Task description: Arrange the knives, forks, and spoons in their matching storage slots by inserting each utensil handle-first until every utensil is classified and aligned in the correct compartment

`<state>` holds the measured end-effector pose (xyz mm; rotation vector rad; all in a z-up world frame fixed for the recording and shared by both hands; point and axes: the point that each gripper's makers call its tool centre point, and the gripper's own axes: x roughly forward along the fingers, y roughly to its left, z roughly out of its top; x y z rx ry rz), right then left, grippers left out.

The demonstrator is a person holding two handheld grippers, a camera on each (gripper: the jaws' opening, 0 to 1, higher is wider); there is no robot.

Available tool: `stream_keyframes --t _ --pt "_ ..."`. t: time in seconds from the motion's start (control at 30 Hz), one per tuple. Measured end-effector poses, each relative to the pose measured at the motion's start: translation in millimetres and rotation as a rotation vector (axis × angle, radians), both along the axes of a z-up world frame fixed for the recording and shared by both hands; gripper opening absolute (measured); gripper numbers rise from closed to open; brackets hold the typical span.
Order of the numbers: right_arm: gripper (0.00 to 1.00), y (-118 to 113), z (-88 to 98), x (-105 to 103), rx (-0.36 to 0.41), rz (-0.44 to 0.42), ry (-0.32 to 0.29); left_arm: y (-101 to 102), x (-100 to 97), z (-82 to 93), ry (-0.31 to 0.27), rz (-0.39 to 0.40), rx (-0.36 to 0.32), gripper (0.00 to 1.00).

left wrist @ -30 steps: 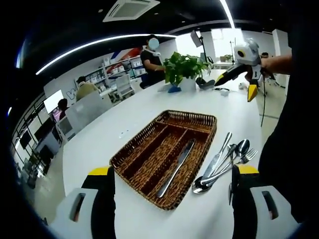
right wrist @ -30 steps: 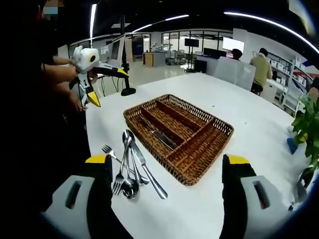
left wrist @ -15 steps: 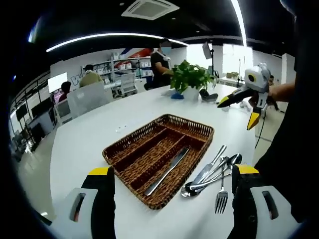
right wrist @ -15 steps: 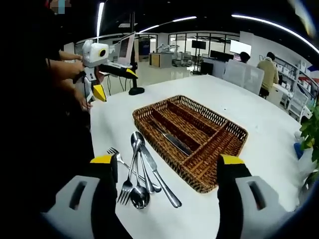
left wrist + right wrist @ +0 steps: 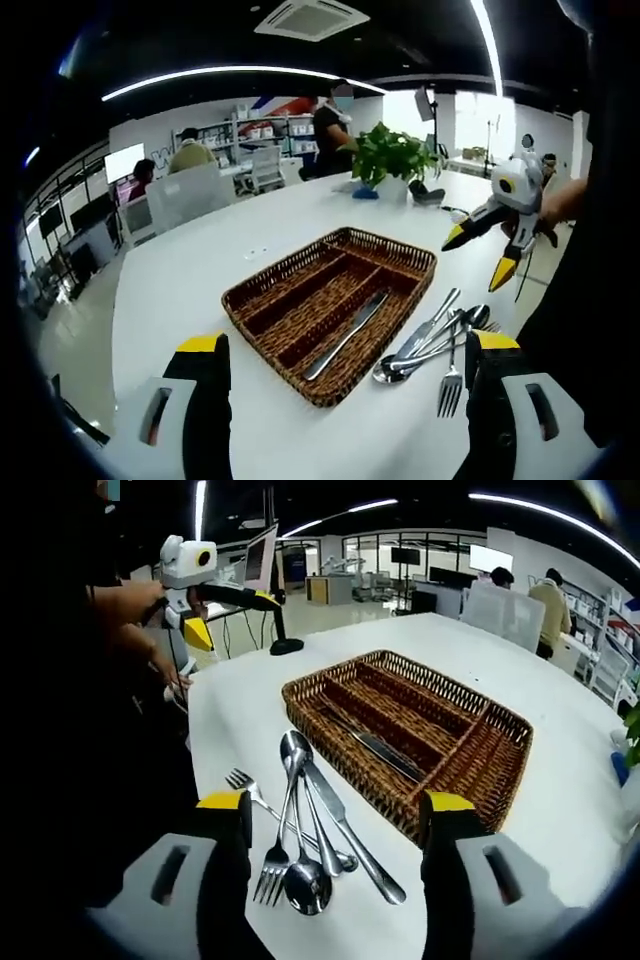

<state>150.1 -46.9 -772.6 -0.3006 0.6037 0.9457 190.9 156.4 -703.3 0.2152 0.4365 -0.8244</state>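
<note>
1. In the left gripper view, the left claw (image 5: 345, 395) stands with its two jaws wide apart at the bottom of the picture and holds nothing.
2. In the right gripper view, the right claw (image 5: 335, 855) also has its jaws wide apart and holds nothing; the loose utensils lie just in front of it, between the jaws.
3. A brown wicker tray (image 5: 262, 298) with long compartments rests on the white tabletop (image 5: 190, 270). In the right gripper view the tray (image 5: 505, 765) lies at about 1 o'clock from the claw.
4. One knife (image 5: 347, 334) lies inside the tray, in the compartment nearest to the loose utensils; in the right gripper view this knife (image 5: 375, 748) lies along the same compartment.
5. The pile of loose utensils (image 5: 432, 342) lies on the tabletop just beside the tray, at about 3 o'clock from it in the left gripper view. In the right gripper view the pile has a fork (image 5: 277, 850), a spoon (image 5: 306, 882), a second knife (image 5: 350, 830) and a second fork (image 5: 250, 788), crossing and touching each other.
6. The right claw appears in the left gripper view at 2 o'clock, raised above the tabletop with jaws apart; the left claw appears in the right gripper view at 11 o'clock, held in a hand (image 5: 150, 605).
7. A green plant (image 5: 390, 155) stands at the far end of the tabletop.
</note>
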Motion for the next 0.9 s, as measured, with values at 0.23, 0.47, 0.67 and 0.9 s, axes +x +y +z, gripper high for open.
stream_keyframes --t 0.23,0.47,0.67,0.9 --pt "0.53 4 -21.3 -10 -0.004 0.014 0.036 2 -1.1 -0.7 -0.007 0.014 -0.005 0.99" --pt "0.36 24 -48.1 -29 -0.013 0.071 0.094 1 -3.2 -2.6 0.0 0.022 -0.024 0.99" --pt "0.29 28 -65.6 -38 -0.034 0.099 0.144 3 -2.6 -0.5 -0.012 0.026 -0.023 0.99" --pt "0.22 36 -70.8 -45 -0.038 0.118 0.161 9 -3.7 0.4 -0.006 0.051 -0.023 0.99"
